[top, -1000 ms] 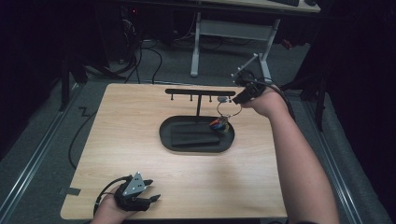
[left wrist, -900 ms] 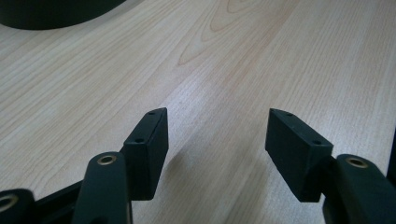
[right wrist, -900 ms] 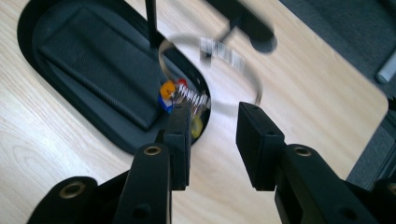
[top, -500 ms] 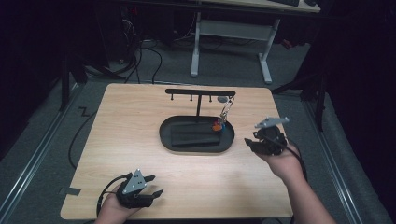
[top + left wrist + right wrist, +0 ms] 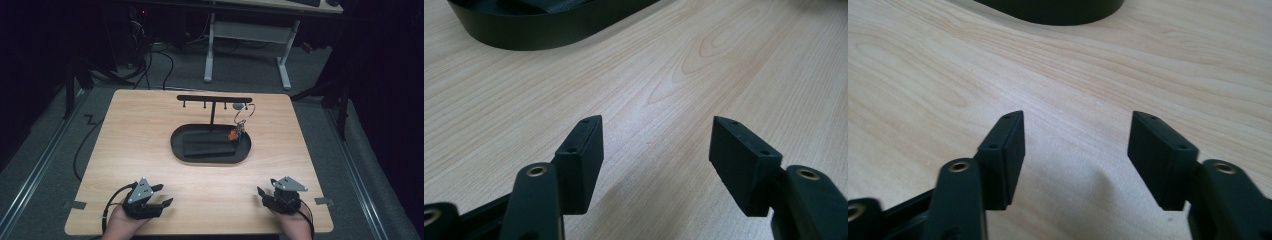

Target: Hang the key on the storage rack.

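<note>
A black oval tray [image 5: 177, 145] sits mid-table with a T-shaped hook rack [image 5: 214, 99] rising from it. A key ring [image 5: 245, 113] hangs from the rack's right end, and its orange and blue keys [image 5: 235, 134] dangle over the tray. My left gripper [image 5: 164, 195] rests open at the table's near left edge, held by a hand. At the near right edge my right gripper [image 5: 265, 189] is also open and holds nothing. In the left gripper view the gripper [image 5: 656, 145] has bare wood between its jaws, with the tray [image 5: 549, 30] ahead. The right gripper [image 5: 1078, 145] likewise faces the tray [image 5: 1058, 10].
The wooden table [image 5: 125, 130] has bare surface on all sides of the tray. A dark block [image 5: 207, 145] lies inside the tray. A desk frame [image 5: 247, 35] and cables [image 5: 150, 60] stand on the floor beyond the far edge.
My right gripper pulled back from the rack's right hook to the table's near right edge, leaving the key ring hanging there. The left gripper stayed put.
</note>
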The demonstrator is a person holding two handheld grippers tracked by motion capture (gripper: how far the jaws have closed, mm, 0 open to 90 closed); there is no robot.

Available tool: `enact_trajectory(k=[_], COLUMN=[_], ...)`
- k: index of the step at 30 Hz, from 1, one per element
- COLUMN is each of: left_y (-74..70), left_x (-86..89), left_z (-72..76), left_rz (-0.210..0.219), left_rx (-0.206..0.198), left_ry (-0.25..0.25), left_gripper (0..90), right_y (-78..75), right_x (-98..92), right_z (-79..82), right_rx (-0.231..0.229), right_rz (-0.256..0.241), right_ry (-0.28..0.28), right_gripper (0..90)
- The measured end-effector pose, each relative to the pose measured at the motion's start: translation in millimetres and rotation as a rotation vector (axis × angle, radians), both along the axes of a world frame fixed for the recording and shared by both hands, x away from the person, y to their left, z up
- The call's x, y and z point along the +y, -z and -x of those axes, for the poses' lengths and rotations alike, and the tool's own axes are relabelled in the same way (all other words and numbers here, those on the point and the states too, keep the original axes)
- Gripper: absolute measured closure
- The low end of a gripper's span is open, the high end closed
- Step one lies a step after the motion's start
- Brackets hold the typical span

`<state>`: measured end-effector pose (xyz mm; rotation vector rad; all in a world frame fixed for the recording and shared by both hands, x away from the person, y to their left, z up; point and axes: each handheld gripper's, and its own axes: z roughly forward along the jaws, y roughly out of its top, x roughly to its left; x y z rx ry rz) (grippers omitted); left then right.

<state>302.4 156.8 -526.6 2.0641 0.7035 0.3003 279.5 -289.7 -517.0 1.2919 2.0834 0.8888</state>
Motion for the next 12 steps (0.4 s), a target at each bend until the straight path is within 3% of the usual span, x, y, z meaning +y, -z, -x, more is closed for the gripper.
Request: enact_trajectory(k=[3, 4, 10, 12], left_y=[1.2, 1.5, 0.9, 0.0], left_x=[1.1, 1.2, 0.6, 0.5], left_z=[0.0, 0.1, 0.4, 1.8], left_rz=[0.013, 0.013, 0.016, 0.007], left_rx=[0.005, 0.009, 0.005, 0.021], left_ry=[-0.004, -0.003, -0.014, -0.015], left_gripper=[38.6, 38.7, 38.4, 37.7], right_y=[1.1, 0.3, -0.1, 0.1], right_x=[0.3, 0.9, 6.9, 7.6], right_z=[8.5, 10.9, 10.5, 11.1], right_rx=[-0.036, -0.021, -0.03, -0.032], right_rz=[-0.024, -0.044, -0.024, -0.019], right_ry=[0.011, -0.007, -0.042, -0.054], right_gripper=[40.7, 41.2, 40.7, 40.3])
